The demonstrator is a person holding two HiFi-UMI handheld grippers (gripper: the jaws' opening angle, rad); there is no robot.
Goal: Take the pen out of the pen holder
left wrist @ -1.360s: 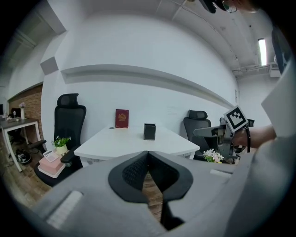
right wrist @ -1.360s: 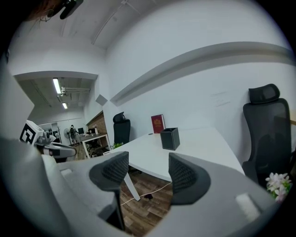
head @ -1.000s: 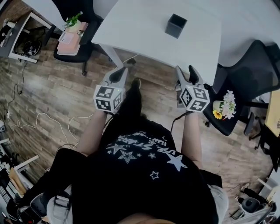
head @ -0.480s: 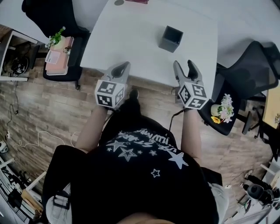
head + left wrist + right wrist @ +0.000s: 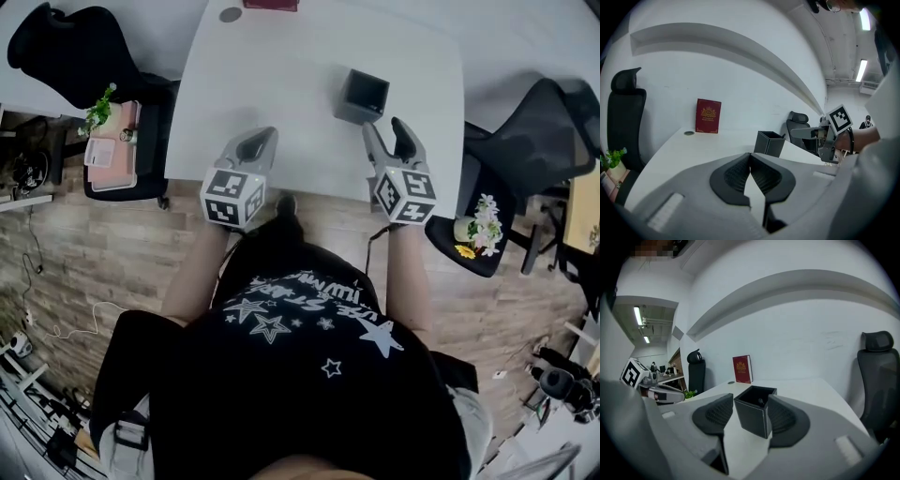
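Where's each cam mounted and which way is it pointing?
Head view: on the head, steeply down at the table; shirt, arms, left gripper and right gripper show.
Left gripper view: on the left gripper, along its shut jaws, over the table.
Right gripper view: on the right gripper; jaws apart, just been closing, pen holder just ahead, ungripped.
Shared: pen holder, red book.

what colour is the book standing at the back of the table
The book is dark red with a gold emblem; clearest in the left gripper view.

White desk [image 5: 281, 94], wood-plank floor [image 5: 103, 253], black office chair [image 5: 70, 47] at left, second chair [image 5: 539, 141] at right, plain white wall [image 5: 750, 98], ceiling strip lights [image 5: 861, 70] lit
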